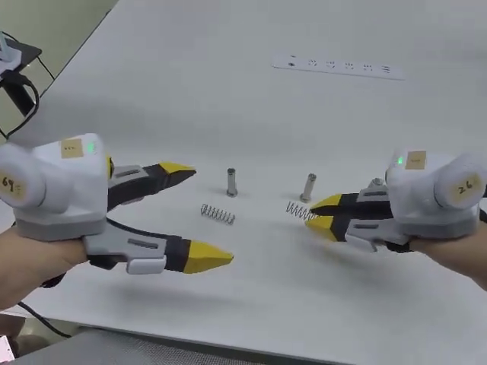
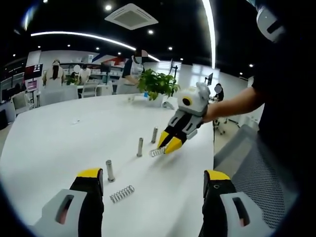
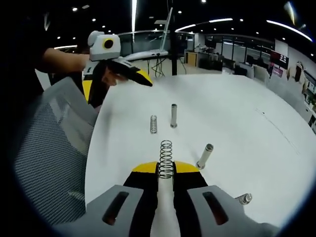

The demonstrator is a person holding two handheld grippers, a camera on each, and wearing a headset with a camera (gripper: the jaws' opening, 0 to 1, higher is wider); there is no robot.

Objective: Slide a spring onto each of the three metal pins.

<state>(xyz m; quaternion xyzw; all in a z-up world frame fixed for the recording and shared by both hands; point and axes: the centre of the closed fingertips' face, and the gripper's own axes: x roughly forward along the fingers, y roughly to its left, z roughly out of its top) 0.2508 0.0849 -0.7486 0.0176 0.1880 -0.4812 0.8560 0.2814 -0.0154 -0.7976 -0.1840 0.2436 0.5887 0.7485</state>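
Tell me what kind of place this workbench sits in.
Likely an open-plan office: a ceiling air-conditioning vent, a potted plant and people in the background beyond the white table, which has a power strip on it.

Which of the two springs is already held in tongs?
The spring standing out from the shut right tongs, clamped at its near end. The other spring lies loose on the table near the far pin, clear of the open left tongs.
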